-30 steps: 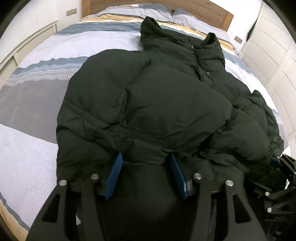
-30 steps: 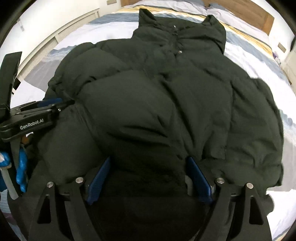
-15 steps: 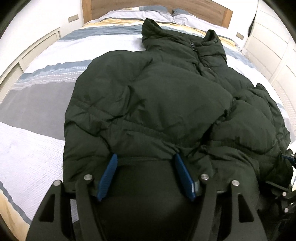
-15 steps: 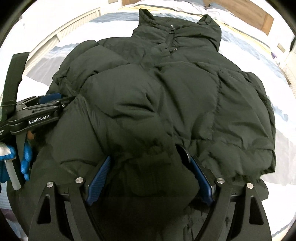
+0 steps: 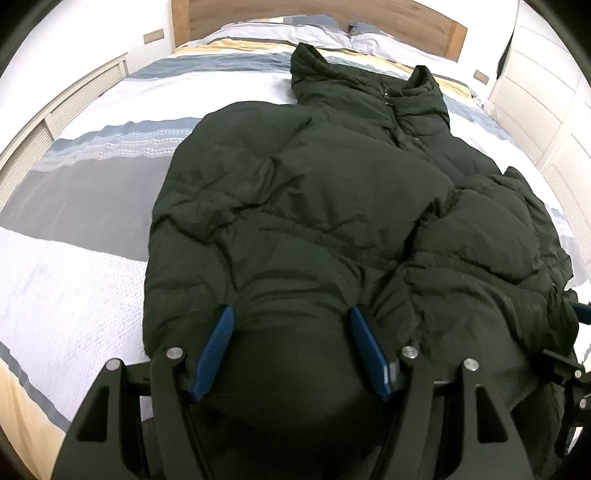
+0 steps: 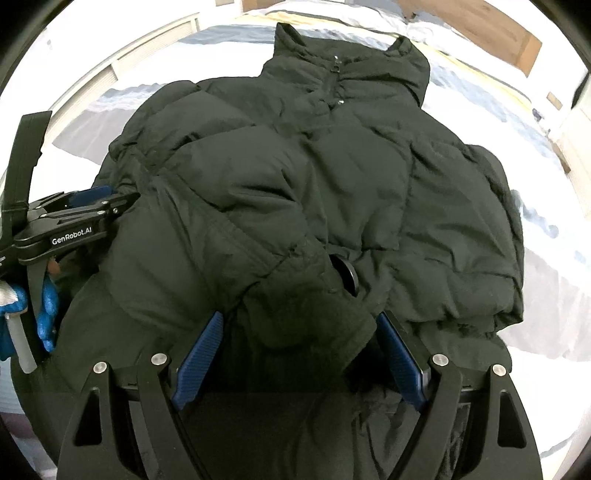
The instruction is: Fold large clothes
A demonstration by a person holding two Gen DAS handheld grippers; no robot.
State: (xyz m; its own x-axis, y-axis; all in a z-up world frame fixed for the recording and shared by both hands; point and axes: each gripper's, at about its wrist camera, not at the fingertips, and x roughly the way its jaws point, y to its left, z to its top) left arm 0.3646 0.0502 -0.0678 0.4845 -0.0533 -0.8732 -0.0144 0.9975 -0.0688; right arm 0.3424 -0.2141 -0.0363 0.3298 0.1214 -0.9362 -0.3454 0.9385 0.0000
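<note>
A large dark green puffer jacket [image 5: 332, 206] lies on the bed, collar toward the headboard, both sleeves folded over its front. It also fills the right wrist view [image 6: 314, 192]. My left gripper [image 5: 291, 332] has its blue pads wide apart around the jacket's bottom hem, which bulges between them. My right gripper [image 6: 299, 332] is likewise spread around the hem near a sleeve cuff [image 6: 314, 295]. The left gripper's body also shows at the left of the right wrist view [image 6: 74, 221]. How firmly either holds the fabric is hidden.
The bed [image 5: 110, 155] has a striped white, grey, blue and yellow cover. A wooden headboard [image 5: 369, 14] and pillows [image 5: 388, 40] are at the far end. White cabinets [image 5: 546, 92] stand on the right, a slatted wall panel [image 5: 55, 122] on the left.
Both grippers have pulled back toward the foot of the bed and risen with the hem, so the jacket looks smaller and farther away. The sleeve cuff now shows between the right gripper's pads.
</note>
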